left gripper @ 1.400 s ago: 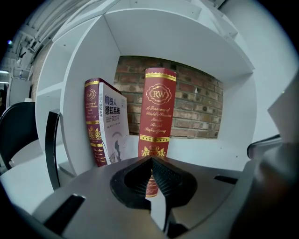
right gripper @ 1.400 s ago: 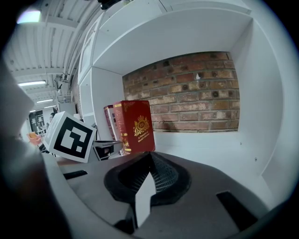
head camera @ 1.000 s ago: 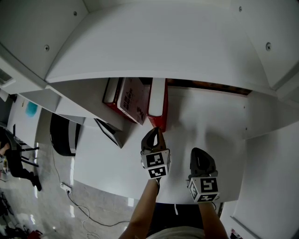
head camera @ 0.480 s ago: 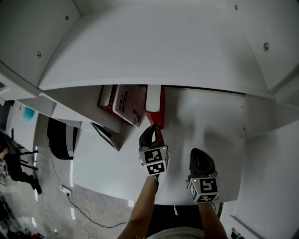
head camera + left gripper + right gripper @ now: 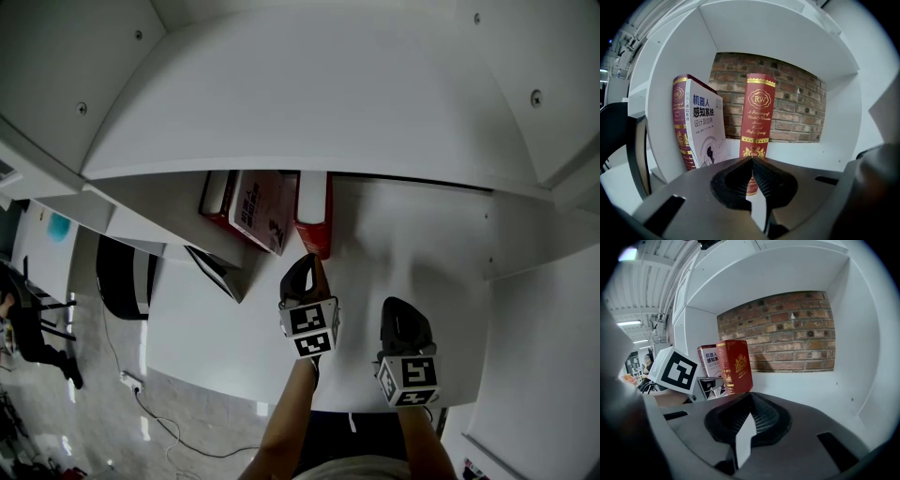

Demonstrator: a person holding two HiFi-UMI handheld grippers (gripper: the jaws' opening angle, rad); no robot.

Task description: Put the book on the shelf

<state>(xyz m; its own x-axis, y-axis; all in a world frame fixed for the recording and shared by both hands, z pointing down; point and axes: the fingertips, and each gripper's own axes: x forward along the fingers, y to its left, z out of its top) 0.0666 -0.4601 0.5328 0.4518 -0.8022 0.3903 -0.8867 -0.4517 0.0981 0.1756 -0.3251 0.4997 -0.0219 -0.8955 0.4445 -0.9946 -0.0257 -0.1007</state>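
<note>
A red book [image 5: 314, 220] with gold print on its spine [image 5: 757, 117] stands upright on the white shelf board [image 5: 412, 253], under the upper shelf. To its left a book with a white cover [image 5: 261, 208] [image 5: 703, 124] leans against the shelf's side wall. My left gripper [image 5: 314, 261] [image 5: 751, 159] is shut and empty, its tips right at the foot of the red spine; whether they touch it I cannot tell. My right gripper [image 5: 400, 304] [image 5: 750, 395] is shut and empty, farther back to the right. The right gripper view shows the red book [image 5: 736, 366] and the left gripper's marker cube [image 5: 675, 371].
A brick back wall [image 5: 792, 108] closes the compartment, with white side walls [image 5: 862, 357] left and right. A dark flat panel [image 5: 216, 270] leans at the board's left end. A black chair [image 5: 127, 277] and a cable [image 5: 155, 412] are on the floor at the left.
The head view has shifted slightly. Both grippers and both books keep their places relative to one another.
</note>
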